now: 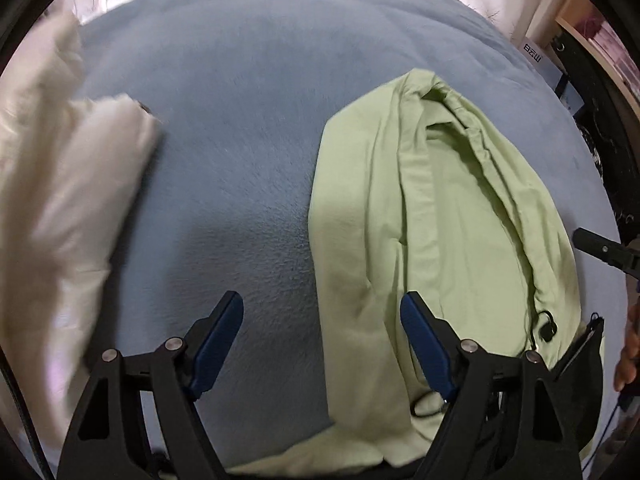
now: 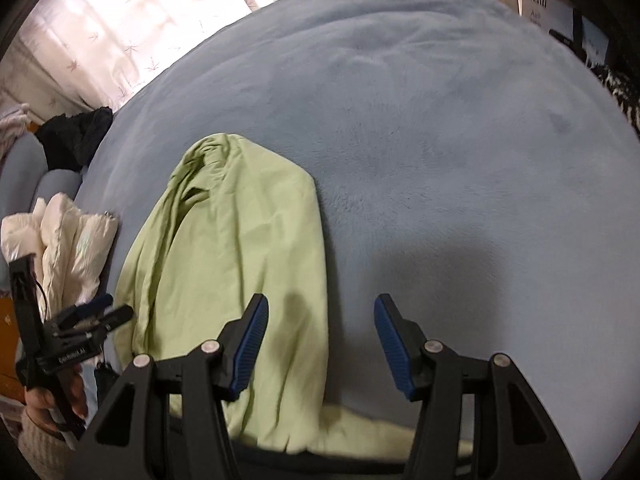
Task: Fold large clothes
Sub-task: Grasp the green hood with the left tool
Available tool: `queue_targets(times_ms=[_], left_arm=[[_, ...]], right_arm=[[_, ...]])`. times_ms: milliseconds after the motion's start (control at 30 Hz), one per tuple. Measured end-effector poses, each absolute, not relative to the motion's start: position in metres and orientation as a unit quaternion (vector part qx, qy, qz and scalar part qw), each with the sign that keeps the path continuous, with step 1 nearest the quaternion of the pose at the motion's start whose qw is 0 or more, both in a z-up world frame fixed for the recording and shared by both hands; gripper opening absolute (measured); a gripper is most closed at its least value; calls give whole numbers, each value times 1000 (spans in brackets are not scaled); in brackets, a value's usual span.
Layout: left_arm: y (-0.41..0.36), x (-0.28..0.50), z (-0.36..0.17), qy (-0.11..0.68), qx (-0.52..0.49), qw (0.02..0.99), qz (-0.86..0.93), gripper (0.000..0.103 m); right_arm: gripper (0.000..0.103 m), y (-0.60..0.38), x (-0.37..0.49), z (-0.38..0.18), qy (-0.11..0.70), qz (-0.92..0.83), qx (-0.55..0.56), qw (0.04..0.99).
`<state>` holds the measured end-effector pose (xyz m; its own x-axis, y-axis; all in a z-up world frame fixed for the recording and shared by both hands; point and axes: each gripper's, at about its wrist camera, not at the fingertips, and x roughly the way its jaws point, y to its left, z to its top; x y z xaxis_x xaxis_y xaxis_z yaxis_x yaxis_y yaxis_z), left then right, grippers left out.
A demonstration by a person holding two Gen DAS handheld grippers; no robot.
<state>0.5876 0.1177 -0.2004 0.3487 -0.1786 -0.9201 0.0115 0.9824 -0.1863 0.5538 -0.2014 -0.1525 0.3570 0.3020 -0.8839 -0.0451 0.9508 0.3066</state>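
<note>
A light green garment (image 1: 432, 216) lies folded lengthwise on the blue blanket (image 1: 240, 128), its hood end pointing away. It also shows in the right wrist view (image 2: 240, 248). My left gripper (image 1: 322, 316) is open and empty, hovering over the garment's near left edge. My right gripper (image 2: 320, 316) is open and empty, over the garment's near right edge. The left gripper (image 2: 104, 310) also shows at the left of the right wrist view, held in a hand. A black drawcord end (image 1: 546, 326) lies on the garment.
A white puffy garment (image 1: 68, 184) lies left of the green one on the blanket, also seen in the right wrist view (image 2: 68, 240). Dark clothes (image 2: 76, 136) sit at the far left. Curtains (image 2: 120, 28) hang behind the bed. A shelf (image 1: 592, 36) stands at the right.
</note>
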Motion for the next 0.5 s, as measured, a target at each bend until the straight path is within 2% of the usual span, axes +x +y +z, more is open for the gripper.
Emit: queue_targets(times_ms=[167, 233, 267, 300, 333, 367, 400, 433, 467, 500], left_arm=[[125, 599, -218, 569, -113, 811, -73, 70], [126, 601, -220, 564, -127, 812, -79, 56], [125, 602, -220, 562, -135, 811, -87, 35], [123, 602, -220, 562, -142, 809, -101, 6], [122, 605, -222, 563, -144, 806, -109, 6], [116, 603, -220, 560, -124, 812, -103, 5], [110, 602, -219, 559, -103, 817, -99, 5], [104, 599, -216, 554, -82, 823, -97, 4], [100, 596, -213, 550, -77, 826, -99, 4], [99, 593, -207, 542, -78, 831, -100, 3]], right_arm=[[55, -191, 574, -172, 557, 112, 138, 812], [55, -188, 582, -178, 556, 111, 156, 809], [55, -187, 586, -180, 555, 111, 163, 808], [54, -186, 589, -181, 551, 107, 169, 810], [53, -185, 592, -182, 551, 102, 170, 811], [44, -184, 595, -182, 553, 96, 168, 811], [27, -181, 597, -182, 554, 96, 166, 810], [18, -177, 597, -181, 555, 99, 159, 810], [5, -174, 595, -177, 551, 102, 148, 815], [4, -172, 592, -173, 545, 103, 139, 820]])
